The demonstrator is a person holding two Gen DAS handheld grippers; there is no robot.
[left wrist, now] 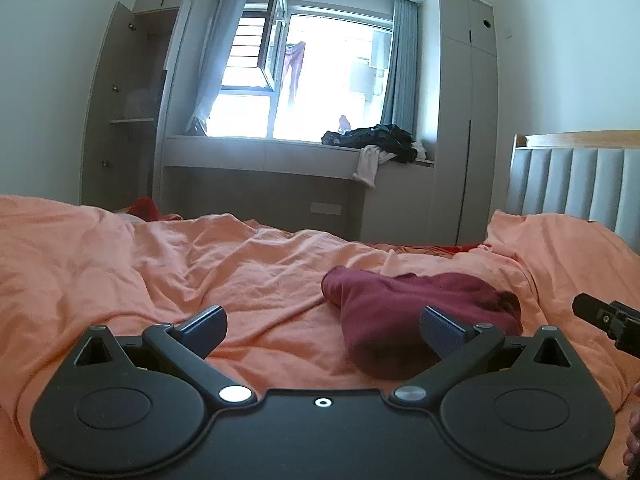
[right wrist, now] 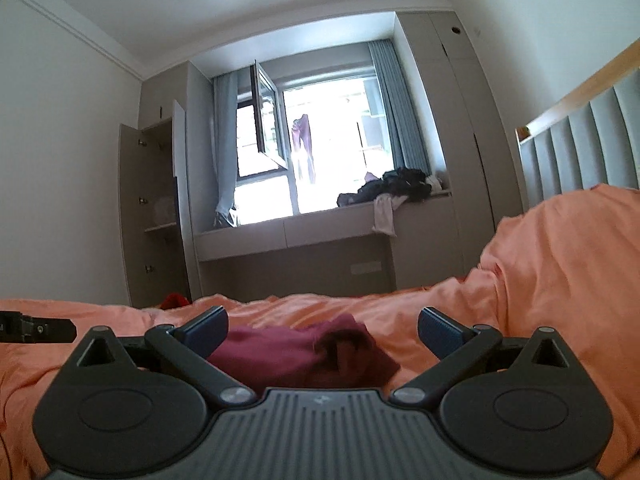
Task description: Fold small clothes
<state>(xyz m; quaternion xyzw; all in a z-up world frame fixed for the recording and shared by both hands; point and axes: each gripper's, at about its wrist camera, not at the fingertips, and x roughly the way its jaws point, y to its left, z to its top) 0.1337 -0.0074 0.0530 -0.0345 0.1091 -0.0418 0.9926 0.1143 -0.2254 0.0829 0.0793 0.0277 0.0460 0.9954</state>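
A small dark red garment (left wrist: 404, 316) lies crumpled on the orange bedsheet (left wrist: 200, 272). In the left wrist view it sits right of centre, just ahead of my left gripper's right finger. My left gripper (left wrist: 322, 330) is open and empty, low over the sheet. In the right wrist view the garment (right wrist: 304, 350) lies between and just ahead of the fingers of my right gripper (right wrist: 322, 330), which is open and empty. The right gripper's tip shows at the right edge of the left wrist view (left wrist: 608, 320).
The rumpled sheet rises into a mound at the right (right wrist: 568, 264), by a grey padded headboard (left wrist: 576, 184). Beyond the bed stand a window bench with a pile of dark clothes (left wrist: 376, 140), an open wardrobe (left wrist: 128, 112), and something red (right wrist: 174, 301).
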